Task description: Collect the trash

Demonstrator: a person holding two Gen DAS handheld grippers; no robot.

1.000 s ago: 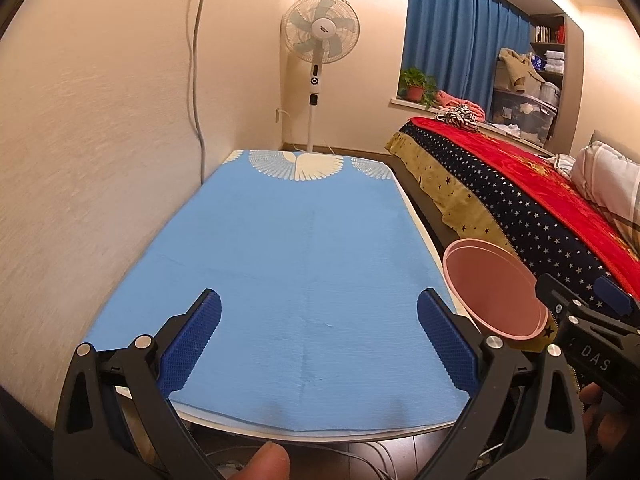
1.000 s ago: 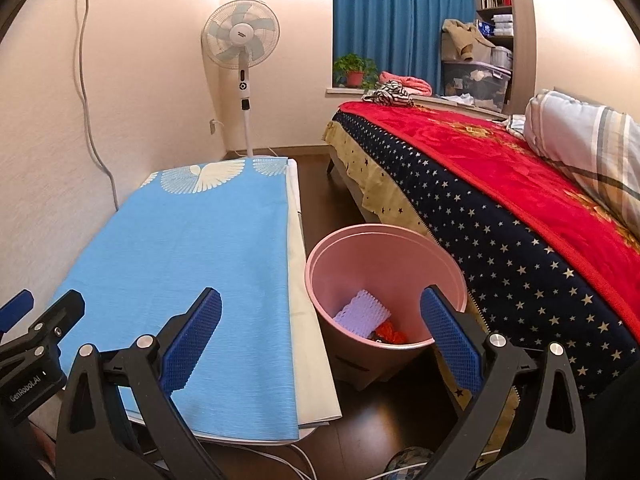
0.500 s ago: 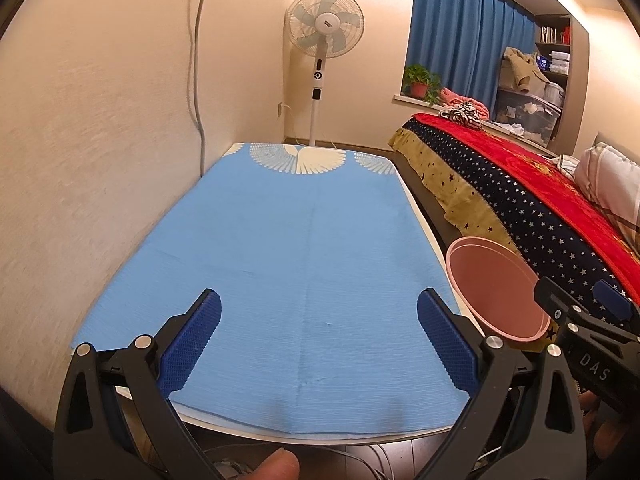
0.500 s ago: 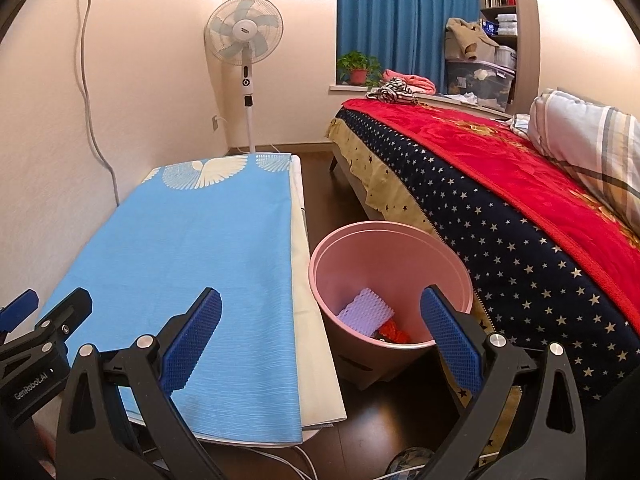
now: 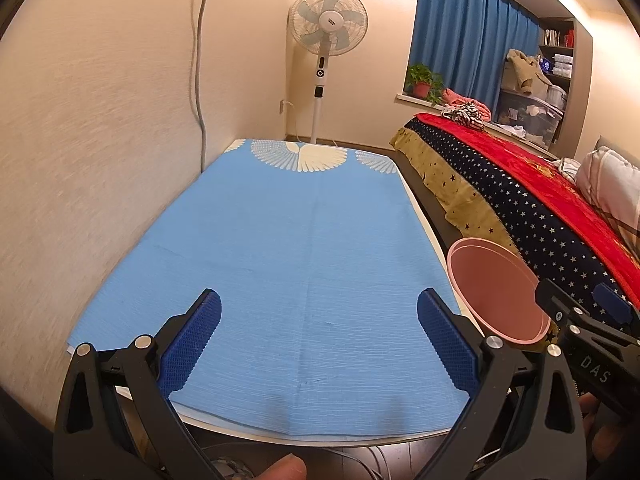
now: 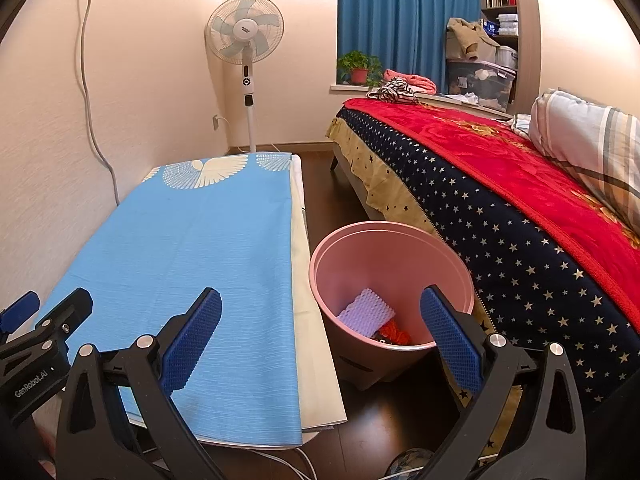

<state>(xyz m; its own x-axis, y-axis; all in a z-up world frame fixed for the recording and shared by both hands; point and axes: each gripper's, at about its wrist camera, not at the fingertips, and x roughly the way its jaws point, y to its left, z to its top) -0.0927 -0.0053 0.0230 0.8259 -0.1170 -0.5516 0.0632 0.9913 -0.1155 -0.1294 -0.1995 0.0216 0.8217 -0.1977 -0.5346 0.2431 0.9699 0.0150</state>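
Note:
A pink bin (image 6: 394, 248) stands on the dark floor between the table and the bed; its rim (image 5: 496, 280) shows at the right of the left wrist view. Inside lie a lilac textured piece (image 6: 366, 312) and a red-orange scrap (image 6: 394, 334). My right gripper (image 6: 320, 336) is open, held above the table's right edge and the bin's near rim, nothing between its blue pads. My left gripper (image 5: 318, 340) is open over the near end of the blue tablecloth (image 5: 296, 264), holding nothing. No loose trash shows on the cloth.
The table runs along the left wall, with a white strip (image 6: 310, 280) showing beside the cloth. A standing fan (image 5: 328, 36) is at its far end. A bed with a red and starred blanket (image 6: 520, 200) fills the right. Cables lie on the floor below.
Both grippers have risen and drawn back slightly, so more of the table's near end shows. Both stay open and empty. The bin has not moved.

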